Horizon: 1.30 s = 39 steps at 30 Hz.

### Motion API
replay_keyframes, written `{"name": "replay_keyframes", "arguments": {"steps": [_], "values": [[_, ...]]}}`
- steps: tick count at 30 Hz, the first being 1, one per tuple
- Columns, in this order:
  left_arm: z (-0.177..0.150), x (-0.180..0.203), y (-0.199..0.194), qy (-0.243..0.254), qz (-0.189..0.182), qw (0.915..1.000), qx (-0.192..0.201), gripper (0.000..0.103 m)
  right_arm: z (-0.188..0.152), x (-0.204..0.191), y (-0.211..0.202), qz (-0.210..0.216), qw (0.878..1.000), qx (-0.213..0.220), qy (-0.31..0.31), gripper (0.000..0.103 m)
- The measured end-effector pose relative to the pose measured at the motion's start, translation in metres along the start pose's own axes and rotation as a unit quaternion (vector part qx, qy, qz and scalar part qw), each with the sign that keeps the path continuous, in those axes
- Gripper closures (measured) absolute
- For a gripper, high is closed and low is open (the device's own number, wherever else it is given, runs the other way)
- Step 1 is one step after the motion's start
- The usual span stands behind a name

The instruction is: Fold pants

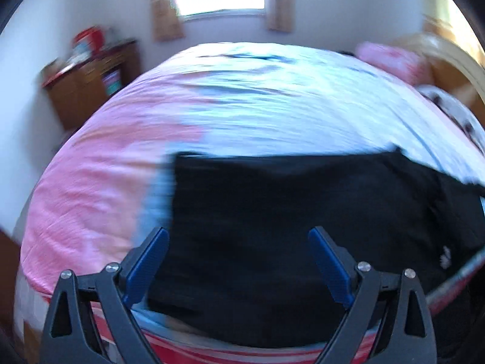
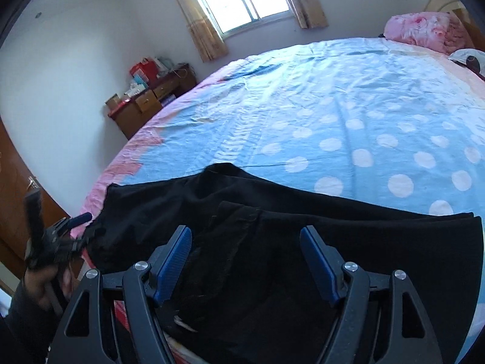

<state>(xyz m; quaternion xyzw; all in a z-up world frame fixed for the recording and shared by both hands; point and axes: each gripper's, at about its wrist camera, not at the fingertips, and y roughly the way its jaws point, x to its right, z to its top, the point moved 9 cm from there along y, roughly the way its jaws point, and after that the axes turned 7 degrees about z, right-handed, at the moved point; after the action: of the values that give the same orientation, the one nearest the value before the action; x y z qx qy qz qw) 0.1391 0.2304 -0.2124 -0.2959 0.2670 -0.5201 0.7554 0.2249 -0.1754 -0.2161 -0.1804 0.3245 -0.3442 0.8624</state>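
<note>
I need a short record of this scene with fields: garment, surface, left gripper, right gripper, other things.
garment: black pants, lying partly folded at the near edge of the bed
surface: bed sheet, blue with white dots, pink border
left gripper: jaws open, empty, above the pants
right gripper: jaws open, empty, above the pants
other things: pink pillow, wooden desk, window

A home bedroom is shown. Most of the view is filled by a bed under a blue dotted sheet, with a pink pillow far right. A curtained window and a cluttered wooden desk are seen far left.
</note>
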Motion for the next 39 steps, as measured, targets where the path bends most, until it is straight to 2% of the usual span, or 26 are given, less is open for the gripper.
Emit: {"name": "replay_keyframes", "arguments": {"steps": [2, 4, 6, 11, 16, 19, 20, 21, 25, 26, 27, 28, 30, 33, 39], "values": [[0.001, -0.028, 0.019, -0.032, -0.010, 0.9992, -0.022, 0.008, -0.003, -0.015, 0.003, 0.025, 1.000, -0.002, -0.004, 0.027], [0.000, -0.042, 0.034, -0.062, -0.026, 0.9970, -0.040, 0.014, -0.008, -0.027, 0.010, 0.037, 0.999, -0.007, -0.017, 0.027], [0.002, -0.039, 0.043, -0.079, -0.069, 0.9933, -0.048, 0.021, -0.012, -0.035, 0.014, 0.036, 0.999, -0.007, -0.032, 0.027], [0.003, -0.018, 0.063, -0.062, -0.103, 0.9908, -0.062, 0.038, -0.024, -0.041, 0.026, 0.035, 0.999, -0.019, -0.037, 0.027], [0.008, -0.019, 0.072, -0.070, -0.123, 0.9876, -0.067, 0.037, -0.029, -0.040, 0.033, 0.039, 0.998, -0.027, -0.029, 0.027], [0.007, -0.019, 0.071, -0.047, -0.106, 0.9910, -0.067, 0.027, -0.032, -0.040, 0.039, 0.038, 0.998, -0.032, -0.026, 0.027], [0.008, -0.022, 0.072, -0.047, -0.095, 0.9918, -0.071, 0.021, -0.032, -0.039, 0.040, 0.038, 0.998, -0.034, -0.024, 0.027], [0.008, -0.025, 0.072, -0.050, -0.089, 0.9919, -0.075, 0.019, -0.033, -0.039, 0.041, 0.038, 0.998, -0.034, -0.023, 0.027], [0.001, -0.020, 0.073, -0.049, -0.108, 0.9900, -0.077, 0.023, -0.034, -0.036, 0.042, 0.036, 0.999, -0.034, -0.022, 0.027], [0.000, -0.014, 0.071, -0.031, -0.109, 0.9907, -0.075, 0.031, -0.034, -0.034, 0.043, 0.037, 0.999, -0.034, -0.018, 0.027], [0.001, -0.011, 0.068, -0.028, -0.118, 0.9898, -0.074, 0.049, -0.034, -0.033, 0.044, 0.037, 0.999, -0.034, -0.012, 0.027], [0.002, -0.008, 0.063, -0.036, -0.135, 0.9872, -0.078, 0.056, -0.034, -0.031, 0.044, 0.037, 0.999, -0.033, -0.006, 0.027], [0.002, -0.006, 0.056, -0.026, -0.131, 0.9883, -0.074, 0.069, -0.033, -0.030, 0.042, 0.039, 0.999, -0.028, -0.001, 0.027], [0.003, -0.008, 0.046, -0.033, -0.130, 0.9888, -0.065, 0.077, -0.030, -0.030, 0.036, 0.039, 0.999, -0.016, -0.001, 0.027], [0.020, 0.002, -0.006, -0.084, -0.189, 0.9781, -0.022, 0.083, -0.022, -0.019, 0.015, 0.021, 1.000, 0.012, 0.009, 0.027]]}}
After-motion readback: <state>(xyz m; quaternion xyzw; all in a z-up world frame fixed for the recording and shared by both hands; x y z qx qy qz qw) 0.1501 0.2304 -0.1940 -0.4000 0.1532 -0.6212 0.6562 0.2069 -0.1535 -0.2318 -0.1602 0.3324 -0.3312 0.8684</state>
